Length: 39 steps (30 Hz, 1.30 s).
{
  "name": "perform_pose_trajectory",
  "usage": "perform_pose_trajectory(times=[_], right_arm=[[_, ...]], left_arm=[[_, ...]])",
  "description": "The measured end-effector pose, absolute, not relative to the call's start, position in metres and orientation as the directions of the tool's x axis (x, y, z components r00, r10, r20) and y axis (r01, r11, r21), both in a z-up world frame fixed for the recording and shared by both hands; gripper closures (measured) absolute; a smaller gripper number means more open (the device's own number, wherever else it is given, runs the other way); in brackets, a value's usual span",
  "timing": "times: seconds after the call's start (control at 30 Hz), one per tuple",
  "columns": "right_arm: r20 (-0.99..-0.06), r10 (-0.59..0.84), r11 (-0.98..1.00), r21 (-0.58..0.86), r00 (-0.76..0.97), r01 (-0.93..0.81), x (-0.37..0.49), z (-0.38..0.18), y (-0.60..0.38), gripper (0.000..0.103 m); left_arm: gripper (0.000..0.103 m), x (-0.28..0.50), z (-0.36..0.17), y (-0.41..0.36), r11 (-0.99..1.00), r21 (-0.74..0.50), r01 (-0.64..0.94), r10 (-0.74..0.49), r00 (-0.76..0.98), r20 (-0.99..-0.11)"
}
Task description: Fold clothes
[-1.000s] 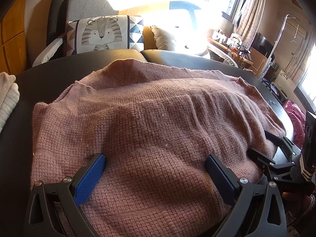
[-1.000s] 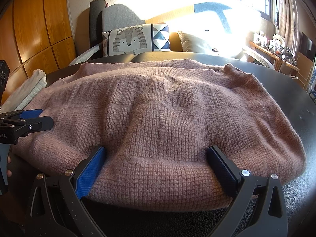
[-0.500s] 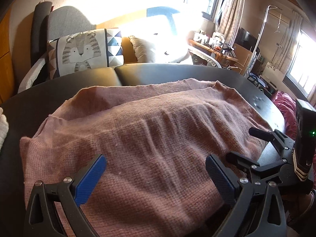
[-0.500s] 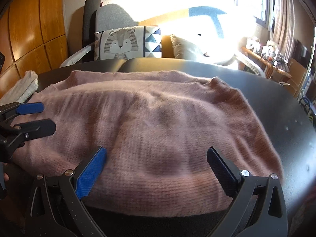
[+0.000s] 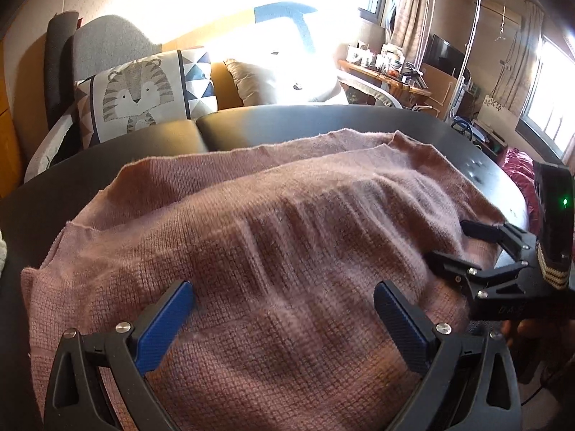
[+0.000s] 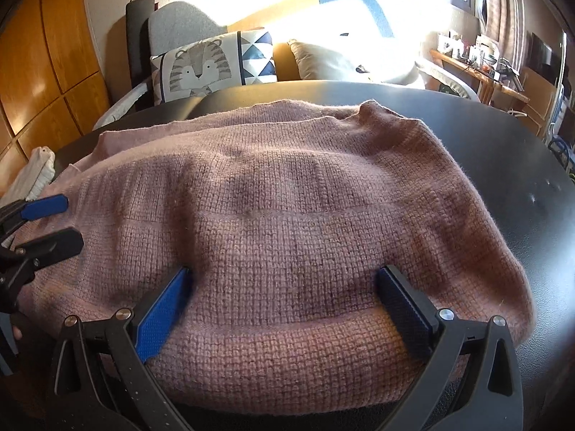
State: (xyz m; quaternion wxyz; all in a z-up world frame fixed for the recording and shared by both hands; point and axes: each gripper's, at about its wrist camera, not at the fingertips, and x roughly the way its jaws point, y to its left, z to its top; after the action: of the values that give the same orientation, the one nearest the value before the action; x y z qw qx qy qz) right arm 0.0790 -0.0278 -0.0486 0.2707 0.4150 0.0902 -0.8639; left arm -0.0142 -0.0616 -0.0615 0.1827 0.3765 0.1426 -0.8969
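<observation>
A pink knit sweater (image 6: 287, 194) lies spread across a dark table (image 6: 521, 165), doubled over at least once: a second layer's edge shows along the far side, beyond both sets of jaws. The right gripper (image 6: 284, 287) sits at the near rolled edge with its jaws spread wide, that thick fold lying between them and nothing pinched. The left gripper (image 5: 284, 298), likewise released, hovers over the knit with the cloth running under and between its blue pads (image 5: 161, 323). In the left wrist view, the right gripper (image 5: 463, 244) stands off to the right of the left jaws, at the sweater's side edge.

The scene fits two readings: a fold just laid down and let go, or the near edge about to be taken up for another fold. Either way, good work here depends on evenness. Judged from the bulging near roll between the right jaws, any grip should close on all the layers together, not just the top one, or the bundle will skew. The ripples running away ahead of the left jaws suggest the loose knit drags easily, so it wants flattening outward rather than tugging. Both grippers should keep level with each other so that the edges meet squarely. A pale folded cloth (image 6: 32, 176) lies beyond the sweater's left end, near the left gripper (image 6: 39, 226).
</observation>
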Motion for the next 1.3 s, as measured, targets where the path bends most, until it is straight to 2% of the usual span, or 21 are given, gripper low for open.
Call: perform_pose_trajectory(times=[0.13,0.27,0.37,0.6,0.67,0.77,0.9,1.03,1.17,1.3], right_arm=[[-0.762,-0.394,-0.841,0.073,-0.514,0.537,0.081,-0.050,-0.027,0.000],[-0.764,-0.406,-0.832,0.082,-0.502,0.549,0.081,-0.049,-0.025,0.000],[-0.771,-0.415,-0.822,0.090,-0.483,0.562,0.076,-0.043,-0.023,0.000],[-0.720,-0.409,-0.841,0.058,-0.561,0.538,0.045,-0.015,-0.019,0.000],[-0.734,-0.408,-0.841,0.071,-0.543,0.537,0.029,-0.019,-0.023,0.000],[-0.807,-0.391,-0.825,0.095,-0.443,0.557,0.001,-0.047,-0.021,0.000],[-0.799,-0.420,-0.795,0.094,-0.431,0.599,-0.009,-0.050,-0.012,0.000],[-0.818,-0.369,-0.816,0.059,-0.441,0.574,-0.011,-0.042,-0.022,0.000],[-0.764,-0.443,-0.805,0.109,-0.469,0.583,-0.016,-0.017,-0.036,0.000],[-0.786,-0.441,-0.783,0.102,-0.432,0.613,-0.032,-0.028,-0.058,0.000]], left_arm=[[0.000,-0.033,-0.051,-0.064,-0.904,-0.154,0.399,-0.182,-0.684,-0.706],[0.000,-0.042,-0.071,-0.078,-0.884,-0.158,0.440,-0.185,-0.640,-0.746],[0.000,-0.039,-0.076,-0.075,-0.894,-0.139,0.427,-0.190,-0.640,-0.745],[0.000,-0.041,-0.060,-0.076,-0.882,-0.180,0.435,-0.178,-0.662,-0.728],[0.000,-0.047,-0.058,-0.076,-0.884,-0.191,0.426,-0.167,-0.672,-0.722],[0.000,-0.054,-0.066,-0.080,-0.880,-0.186,0.437,-0.172,-0.658,-0.733],[0.000,-0.053,-0.076,-0.077,-0.898,-0.139,0.417,-0.191,-0.655,-0.731],[0.000,-0.049,-0.069,-0.080,-0.888,-0.167,0.429,-0.180,-0.657,-0.732],[0.000,-0.028,-0.048,-0.091,-0.853,-0.180,0.489,-0.239,-0.674,-0.699],[0.000,-0.001,-0.051,-0.125,-0.779,-0.167,0.604,-0.319,-0.612,-0.724]])
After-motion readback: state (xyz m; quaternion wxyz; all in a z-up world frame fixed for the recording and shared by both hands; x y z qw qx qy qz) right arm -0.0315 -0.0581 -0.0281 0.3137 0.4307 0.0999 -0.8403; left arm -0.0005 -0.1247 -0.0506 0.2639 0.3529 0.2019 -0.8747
